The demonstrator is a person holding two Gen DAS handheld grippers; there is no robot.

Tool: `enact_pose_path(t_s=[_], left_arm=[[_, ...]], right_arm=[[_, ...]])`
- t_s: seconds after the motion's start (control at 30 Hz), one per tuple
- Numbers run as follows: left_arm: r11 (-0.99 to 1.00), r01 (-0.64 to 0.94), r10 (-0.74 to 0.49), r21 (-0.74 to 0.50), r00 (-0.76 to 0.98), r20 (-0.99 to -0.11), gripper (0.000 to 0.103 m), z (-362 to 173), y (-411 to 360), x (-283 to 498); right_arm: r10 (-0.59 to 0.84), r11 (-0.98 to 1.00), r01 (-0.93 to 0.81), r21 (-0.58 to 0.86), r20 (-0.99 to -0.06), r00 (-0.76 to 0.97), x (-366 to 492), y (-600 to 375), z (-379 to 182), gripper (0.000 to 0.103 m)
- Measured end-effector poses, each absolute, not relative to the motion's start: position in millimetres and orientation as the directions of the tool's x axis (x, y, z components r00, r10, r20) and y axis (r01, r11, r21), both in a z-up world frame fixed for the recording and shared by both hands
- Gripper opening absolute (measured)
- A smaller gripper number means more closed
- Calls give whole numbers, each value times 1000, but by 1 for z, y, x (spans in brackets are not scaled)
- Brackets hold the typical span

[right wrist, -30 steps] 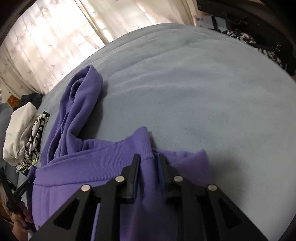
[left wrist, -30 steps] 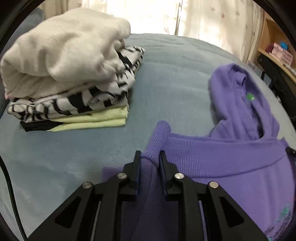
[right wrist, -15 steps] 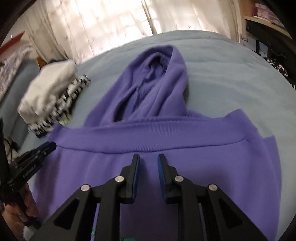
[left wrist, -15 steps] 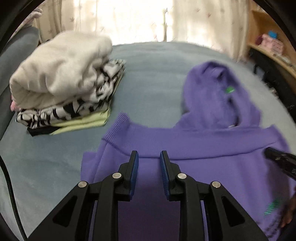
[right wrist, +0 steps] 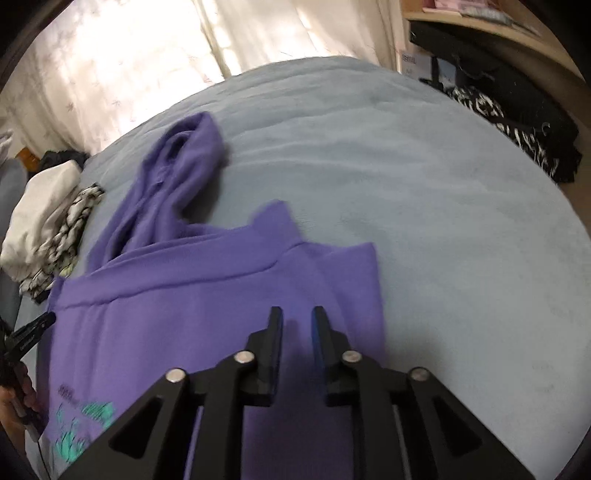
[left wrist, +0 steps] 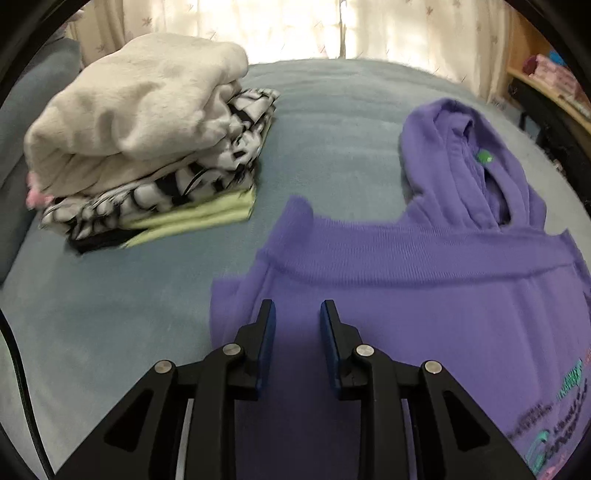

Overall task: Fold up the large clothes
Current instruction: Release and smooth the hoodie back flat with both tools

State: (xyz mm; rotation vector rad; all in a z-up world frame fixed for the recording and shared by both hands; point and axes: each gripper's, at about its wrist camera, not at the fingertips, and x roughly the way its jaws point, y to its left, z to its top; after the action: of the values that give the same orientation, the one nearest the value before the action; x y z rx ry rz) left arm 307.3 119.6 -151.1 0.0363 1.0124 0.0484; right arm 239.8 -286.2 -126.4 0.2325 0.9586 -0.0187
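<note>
Left hand-held gripper point(left wrist: 297, 314) hovers above the near left part of the purple hoodie point(left wrist: 424, 302), its jaws parted with a clear gap between the blue pads and nothing held. To its left, on the grey-blue bed point(left wrist: 110, 314), stands a stack of folded clothes point(left wrist: 147, 147): a cream fleece piece on top, a black-and-white patterned one under it, then a pale green one and something black at the bottom. The stack sits well apart from the hoodie.

The hoodie lies flat on the bed, its ribbed hem band point(left wrist: 406, 254) folded up across the body and its hood point(left wrist: 461, 158) spread beyond the band, toward the curtains point(left wrist: 295, 26). A small green tag shows inside the hood. Teal print point(left wrist: 554, 443) appears on the fabric at the near right. A shelf point(left wrist: 546, 74) with pink items stands at the far right.

Right hand-held gripper point(right wrist: 297, 319) hangs over the hoodie's near right part, close to its right edge, jaws likewise apart by a narrow gap and gripping nothing. In this view the tip of the left tool pokes in at the left edge, beside the hoodie. Dark patterned cloth point(right wrist: 517, 125) lies off the bed's far right side.
</note>
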Motion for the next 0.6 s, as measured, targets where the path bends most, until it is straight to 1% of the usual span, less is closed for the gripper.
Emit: enact_pose_path(t_s=[0.07, 0.17, 0.3, 0.4, 0.47, 0.53, 0.6], left_arm=[[998, -48, 66, 48, 499, -864, 23, -141, 115, 289], [998, -62, 27, -3, 480, -877, 24, -128, 107, 249], [998, -60, -4, -36, 473, -881, 24, -125, 90, 201], [998, -69, 27, -7, 488, -873, 24, -133, 79, 174], [995, -96, 56, 12, 473, -879, 24, -145, 81, 165], [989, -141, 99, 37, 470, -877, 24, -152, 91, 160], [985, -164, 124, 50, 477, -870, 24, -152, 102, 157]], right_arm=[[142, 970, 79, 230, -801, 582, 226, -270, -119, 21], [248, 953, -4, 302, -774, 582, 201, -233, -110, 22], [327, 938, -93, 334, -762, 558, 170, -186, -111, 22], [336, 937, -115, 331, -760, 556, 149, -165, -118, 22], [331, 939, -104, 329, -776, 537, 142, -158, -130, 22], [317, 942, -69, 328, -804, 504, 138, -165, -143, 22], [305, 943, -44, 329, -807, 505, 132, -184, -147, 22]])
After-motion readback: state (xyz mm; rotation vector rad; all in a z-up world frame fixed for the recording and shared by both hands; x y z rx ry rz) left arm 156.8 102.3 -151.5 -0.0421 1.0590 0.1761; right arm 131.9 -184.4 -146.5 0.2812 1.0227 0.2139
